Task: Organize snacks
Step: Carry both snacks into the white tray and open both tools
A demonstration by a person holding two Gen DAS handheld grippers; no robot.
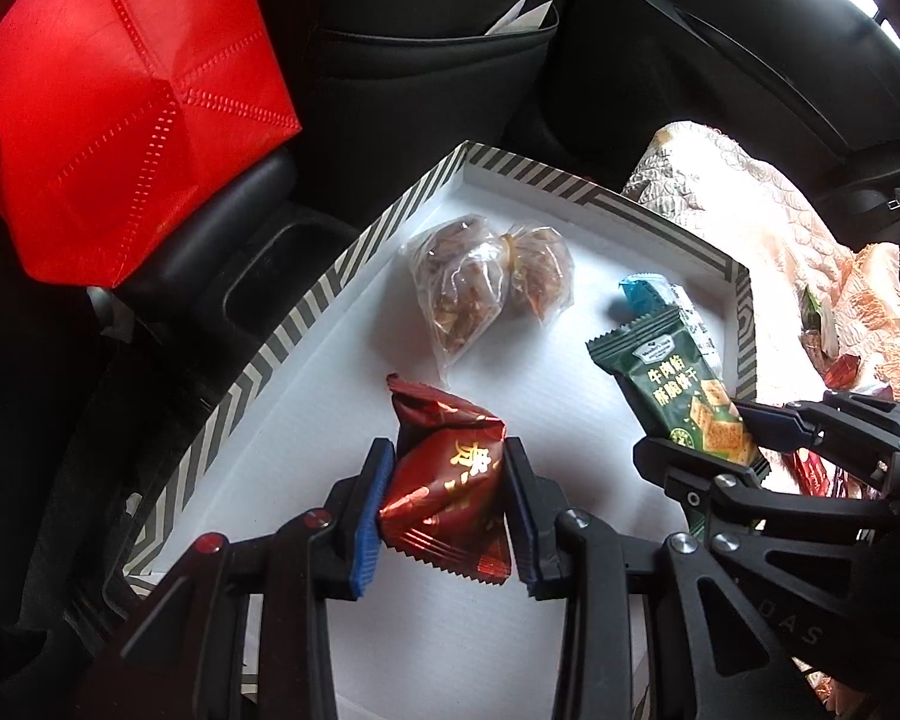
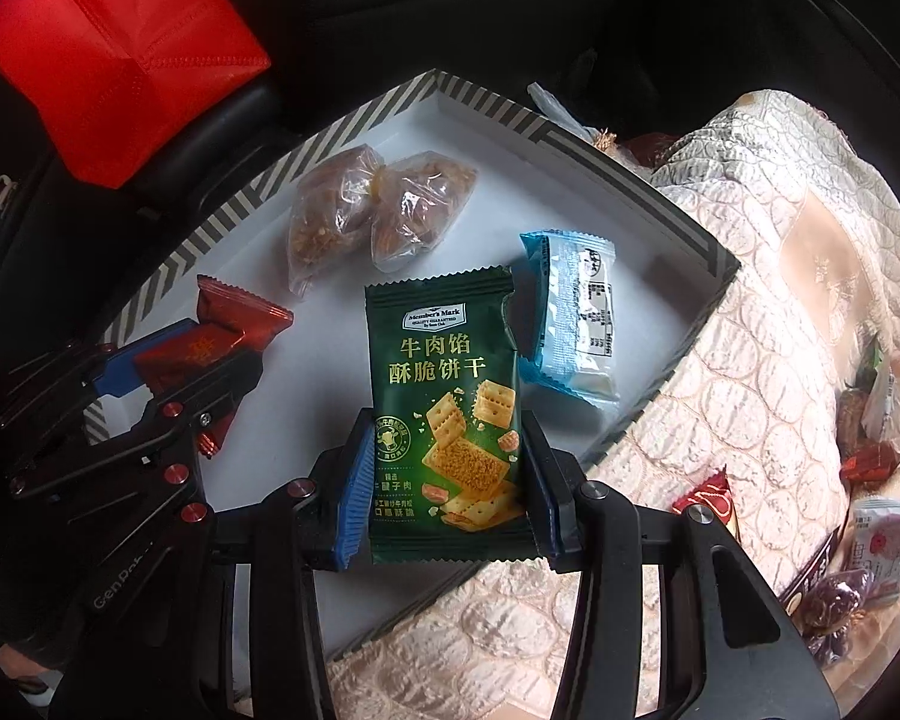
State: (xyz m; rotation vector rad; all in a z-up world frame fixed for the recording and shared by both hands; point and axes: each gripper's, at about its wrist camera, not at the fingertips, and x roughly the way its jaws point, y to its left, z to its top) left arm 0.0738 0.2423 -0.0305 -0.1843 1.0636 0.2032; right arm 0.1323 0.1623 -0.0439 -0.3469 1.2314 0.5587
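Over the striped-rim tray (image 2: pixel 699 252), the left tongs (image 1: pixel 444 501) are clamped on a red foil candy packet (image 1: pixel 444 492) near its left rim. To the right, the right tongs (image 2: pixel 447 480) pinch the green beef-cracker packet (image 2: pixel 444 396) mid-tray. Judging by this, lower each onto bare floor, clear of the bagged nuts (image 2: pixel 366 210) and blue packet (image 2: pixel 570 312), before letting go.

A shallow white cardboard tray with a striped rim (image 2: pixel 576 147) is set on a cream quilted cover (image 2: pixel 750 324), which spreads out to its right. Two clear knotted bags of brown nuts (image 2: pixel 378 210) are laid side by side toward the tray's far corner. A pale blue sealed snack packet (image 2: pixel 570 312) is placed to their right, near the right rim. A green cracker packet (image 2: pixel 444 414) is held above the tray just left of it, and a red foil-wrapped snack (image 1: pixel 444 492) further left. A red woven fabric bag (image 1: pixel 120 102) is set beyond the left rim. Loose wrapped snacks (image 2: pixel 858 528) are scattered on the cover's right.
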